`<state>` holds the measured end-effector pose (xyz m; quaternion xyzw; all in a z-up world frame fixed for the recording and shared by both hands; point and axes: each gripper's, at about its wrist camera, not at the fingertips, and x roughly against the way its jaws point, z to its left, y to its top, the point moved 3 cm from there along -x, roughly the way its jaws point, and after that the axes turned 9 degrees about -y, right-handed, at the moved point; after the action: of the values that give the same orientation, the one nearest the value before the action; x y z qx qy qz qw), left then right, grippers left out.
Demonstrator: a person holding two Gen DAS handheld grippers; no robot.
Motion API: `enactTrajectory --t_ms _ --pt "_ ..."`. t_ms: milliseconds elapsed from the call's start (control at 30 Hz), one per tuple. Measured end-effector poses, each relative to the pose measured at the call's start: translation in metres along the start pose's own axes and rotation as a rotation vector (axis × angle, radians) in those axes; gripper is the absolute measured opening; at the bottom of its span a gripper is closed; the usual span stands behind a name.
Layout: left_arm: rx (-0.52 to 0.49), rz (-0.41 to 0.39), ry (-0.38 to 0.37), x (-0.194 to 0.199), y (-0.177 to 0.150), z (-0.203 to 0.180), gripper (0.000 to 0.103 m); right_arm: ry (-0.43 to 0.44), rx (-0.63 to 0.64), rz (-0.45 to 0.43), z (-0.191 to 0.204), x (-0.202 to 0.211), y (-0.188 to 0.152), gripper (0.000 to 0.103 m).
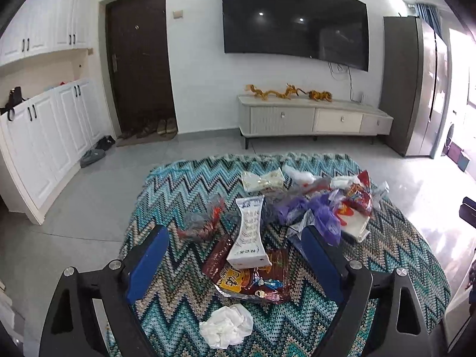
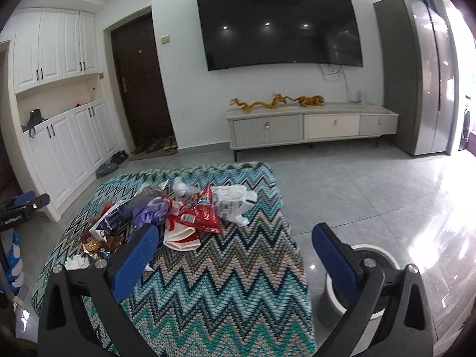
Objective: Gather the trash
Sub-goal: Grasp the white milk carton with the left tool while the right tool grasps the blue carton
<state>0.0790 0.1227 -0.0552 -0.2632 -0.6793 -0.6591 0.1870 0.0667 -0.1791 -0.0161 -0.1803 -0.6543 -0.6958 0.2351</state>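
A heap of trash lies on a table covered with a zigzag cloth (image 1: 178, 306). In the left wrist view I see a white carton (image 1: 249, 235) on a brown snack wrapper (image 1: 253, 279), a crumpled white tissue (image 1: 226, 325), a purple bag (image 1: 324, 214) and a red wrapper (image 1: 358, 199). My left gripper (image 1: 235, 255) is open, above the carton and wrapper. In the right wrist view my right gripper (image 2: 235, 247) is open and empty over the cloth (image 2: 226, 294), with the red wrapper (image 2: 202, 214) and purple bag (image 2: 151, 212) ahead to the left.
A round bin (image 2: 360, 282) stands on the tiled floor right of the table, behind my right finger. A TV cabinet (image 2: 309, 128), a wall TV, a fridge (image 2: 428, 77) and white cupboards (image 1: 50, 136) line the room. The left gripper (image 2: 23, 208) shows at the far left.
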Motion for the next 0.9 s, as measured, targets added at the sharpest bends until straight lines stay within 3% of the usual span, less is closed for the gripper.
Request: enactTrajectory --t_ms 33,133,200,367,633,900 --pt "-0.005 0.031 -0.017 -0.012 0.000 -0.001 0.088 0.036 0.005 0.020 0.006 -0.008 -0.002 0.100" --pt "-0.024 0.089 -0.050 -0.038 0.001 -0.002 0.085 0.156 0.030 0.093 0.026 -0.032 -0.007 0.082" --pt "-0.044 0.145 -0.078 -0.057 0.002 -0.007 0.077 0.238 0.051 0.148 0.043 -0.049 -0.012 0.071" --pt "-0.076 0.241 -0.087 -0.098 -0.001 -0.010 0.070 0.419 0.086 0.293 0.083 -0.089 -0.033 0.059" --pt "-0.100 0.315 -0.054 -0.140 0.010 0.000 0.066 0.505 0.122 0.435 0.119 -0.131 -0.052 0.057" --pt "-0.094 0.387 -0.058 -0.166 0.001 0.008 0.065 0.503 0.119 0.520 0.139 -0.170 -0.059 0.057"
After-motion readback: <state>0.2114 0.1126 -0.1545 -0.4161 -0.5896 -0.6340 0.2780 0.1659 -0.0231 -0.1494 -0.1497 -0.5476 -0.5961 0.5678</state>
